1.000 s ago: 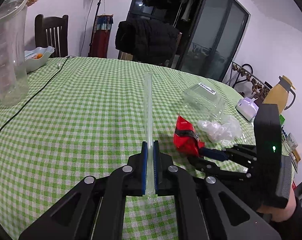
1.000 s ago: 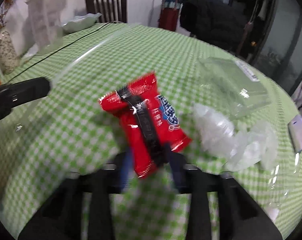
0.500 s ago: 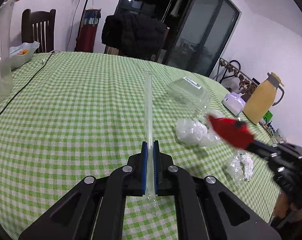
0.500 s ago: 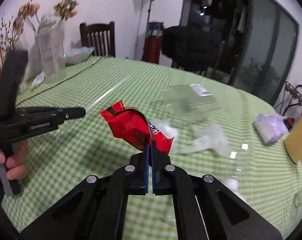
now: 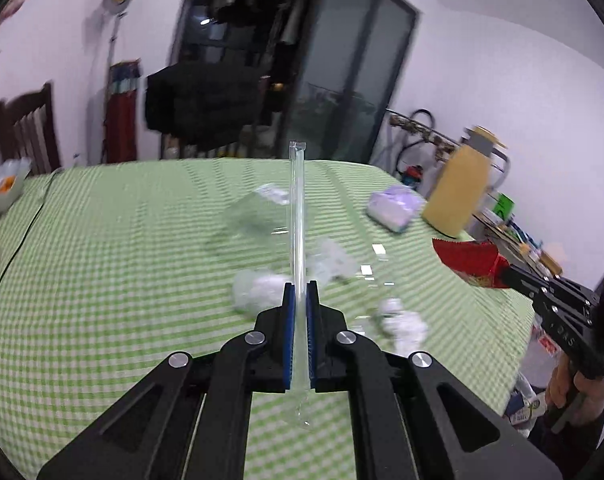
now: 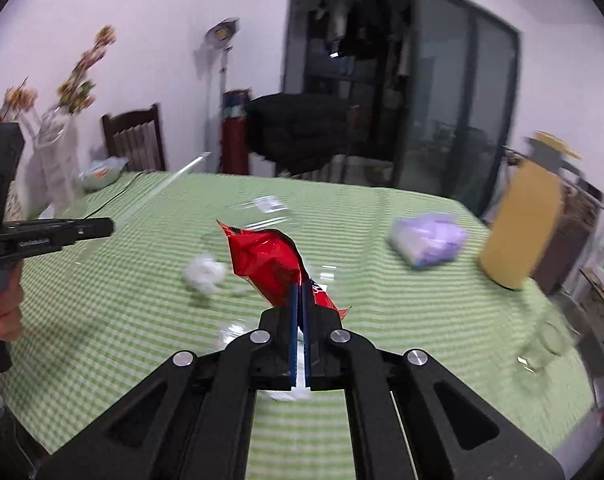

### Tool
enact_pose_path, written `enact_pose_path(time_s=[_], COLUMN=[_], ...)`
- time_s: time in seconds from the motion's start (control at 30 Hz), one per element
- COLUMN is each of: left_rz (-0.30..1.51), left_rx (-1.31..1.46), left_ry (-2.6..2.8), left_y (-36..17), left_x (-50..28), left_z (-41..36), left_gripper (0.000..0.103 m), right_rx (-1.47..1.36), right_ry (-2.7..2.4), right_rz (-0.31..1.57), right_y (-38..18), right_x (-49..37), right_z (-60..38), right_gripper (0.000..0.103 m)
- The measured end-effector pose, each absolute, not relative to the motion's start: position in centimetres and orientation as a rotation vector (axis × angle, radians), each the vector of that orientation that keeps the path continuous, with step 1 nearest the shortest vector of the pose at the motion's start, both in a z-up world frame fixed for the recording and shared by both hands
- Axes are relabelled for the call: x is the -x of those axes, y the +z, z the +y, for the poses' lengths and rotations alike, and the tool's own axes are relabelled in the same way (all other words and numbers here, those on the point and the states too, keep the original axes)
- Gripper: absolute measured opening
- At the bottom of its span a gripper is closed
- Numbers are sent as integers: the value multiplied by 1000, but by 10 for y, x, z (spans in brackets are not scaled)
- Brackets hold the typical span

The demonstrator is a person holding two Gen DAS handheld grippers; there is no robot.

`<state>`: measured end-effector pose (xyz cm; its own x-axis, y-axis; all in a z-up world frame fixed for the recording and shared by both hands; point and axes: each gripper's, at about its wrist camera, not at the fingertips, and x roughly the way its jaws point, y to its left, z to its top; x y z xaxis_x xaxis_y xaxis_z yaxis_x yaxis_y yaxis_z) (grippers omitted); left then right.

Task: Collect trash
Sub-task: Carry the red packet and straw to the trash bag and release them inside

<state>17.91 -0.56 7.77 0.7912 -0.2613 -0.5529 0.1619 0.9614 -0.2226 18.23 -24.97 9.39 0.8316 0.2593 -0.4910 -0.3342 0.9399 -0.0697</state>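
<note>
Wrapper (image 6: 267,264) lifted, clamped in right hand-held gripper (image 6: 299,300).

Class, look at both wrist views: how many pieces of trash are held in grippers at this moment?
2. The left gripper is shut on a clear plastic straw sleeve that sticks up from it; the right gripper is shut on a red snack wrapper, lifted off the table.

A glossy red foil wrapper (image 6: 267,262) crinkles between the jaws of the right gripper (image 6: 299,312), matt black plastic with blue rubbery pads and bright metal rivets. The left gripper (image 5: 299,312) pinches a clear, smooth plastic sleeve (image 5: 297,216). Beyond both, the desk (image 5: 121,280) wears soft green-checked cloth, strewn with crumpled white tissue (image 5: 257,292) and clear film.
</note>
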Motion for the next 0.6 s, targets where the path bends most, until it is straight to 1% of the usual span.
enact_pose_path(time_s=[0.27, 0.47, 0.6], left_rz=[559, 540, 578], left_rx=[35, -73, -115], left_ry=[-409, -553, -639], left_y=[106, 114, 108], left_x=[-166, -156, -152], left_z=[-117, -213, -275], left_gripper=[3, 3, 3], right_rx=[60, -7, -71], right_ry=[82, -81, -173], right_rz=[471, 495, 522], right_y=[100, 80, 56], right_x=[-125, -74, -40], right_z=[-389, -478, -533], right_gripper=[2, 2, 2])
